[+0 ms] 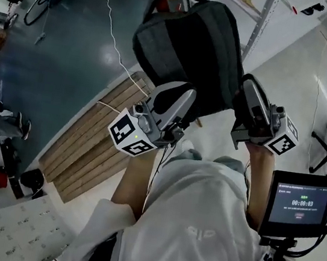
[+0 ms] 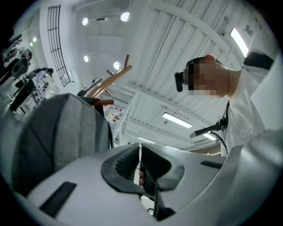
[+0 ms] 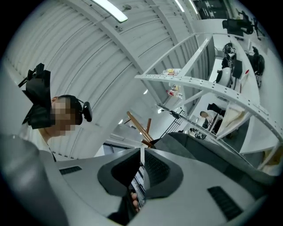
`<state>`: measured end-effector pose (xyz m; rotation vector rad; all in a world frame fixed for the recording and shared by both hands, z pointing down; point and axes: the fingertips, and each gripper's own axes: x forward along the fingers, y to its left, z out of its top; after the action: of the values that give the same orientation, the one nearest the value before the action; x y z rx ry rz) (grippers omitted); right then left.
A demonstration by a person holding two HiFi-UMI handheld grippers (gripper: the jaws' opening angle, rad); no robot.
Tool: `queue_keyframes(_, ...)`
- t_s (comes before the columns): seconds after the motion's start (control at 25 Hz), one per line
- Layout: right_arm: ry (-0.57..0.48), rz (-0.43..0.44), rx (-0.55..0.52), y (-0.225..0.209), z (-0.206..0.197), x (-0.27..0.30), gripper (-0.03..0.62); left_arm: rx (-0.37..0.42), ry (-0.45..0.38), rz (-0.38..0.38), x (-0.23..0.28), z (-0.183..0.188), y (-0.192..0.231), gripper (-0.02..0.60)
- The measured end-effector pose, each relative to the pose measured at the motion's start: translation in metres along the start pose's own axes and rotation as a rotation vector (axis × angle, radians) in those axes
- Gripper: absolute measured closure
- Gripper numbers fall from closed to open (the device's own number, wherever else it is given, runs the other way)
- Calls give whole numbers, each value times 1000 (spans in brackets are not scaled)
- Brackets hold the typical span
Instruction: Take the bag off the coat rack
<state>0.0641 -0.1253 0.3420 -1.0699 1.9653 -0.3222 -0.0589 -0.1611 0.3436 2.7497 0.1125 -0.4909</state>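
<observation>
Head view: dark grey bag [image 1: 188,45] hung up in front of the person [image 1: 198,223], well clear of the floor [image 1: 70,64]. Left gripper [image 1: 175,101] and right gripper [image 1: 250,100] both raised to the bag's lower part, one at each side; whether either touched the fabric could not be told from here. Wooden planks [image 1: 98,138] lay on the floor below. Small monitor [image 1: 297,203] on a stand at the person's right.

Left gripper view: left gripper [image 2: 139,149] tilted upward, its jaws pressed together with nothing between them. Bag [image 2: 57,132] just beside, to the left, its top up against the wooden pegs of the coat rack [image 2: 112,79].

Right gripper view: right gripper [image 3: 142,152] also tilted upward, its jaws together and empty. Bag [image 3: 199,150] close beyond, to the right. Rack pegs [image 3: 140,128] stood above the jaw tips.
</observation>
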Motion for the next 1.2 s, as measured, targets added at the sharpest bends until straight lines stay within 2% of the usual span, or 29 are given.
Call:
queue_keyframes(0.16, 63, 29, -23, 9, -9, 35, 582, 65, -44, 142, -44, 46, 17, 575)
queue_keyframes(0.28, 85, 67, -39, 8, 17, 63, 582, 169, -56, 238, -46, 94, 37, 575)
queue_keyframes(0.4, 147, 114, -170, 10, 49, 97, 582, 302, 21, 295, -30, 142, 66, 574)
queue_keyframes(0.52, 215, 186, -328, 12, 70, 132, 580, 447, 124, 351, -7, 183, 98, 517)
queue_keyframes(0.68, 346, 251, -517, 14, 67, 167, 580, 480, 190, 338, 32, 220, 127, 465)
queue_keyframes(0.8, 414, 289, -609, 20, 52, 184, 579, 513, 287, 342, 63, 229, 148, 446)
queue_keyframes(0.92, 464, 293, -687, 20, 40, 196, 579, 489, 365, 330, 87, 227, 164, 434)
queue_keyframes(1.04, 521, 285, -763, 14, 31, 205, 577, 467, 415, 290, 99, 225, 167, 430)
queue_keyframes(1.12, 581, 287, -795, 9, 23, 210, 534, 466, 442, 249, 103, 223, 163, 428)
queue_keyframes(1.2, 652, 288, -835, 4, 13, 217, 534, 457, 451, 195, 107, 221, 155, 428)
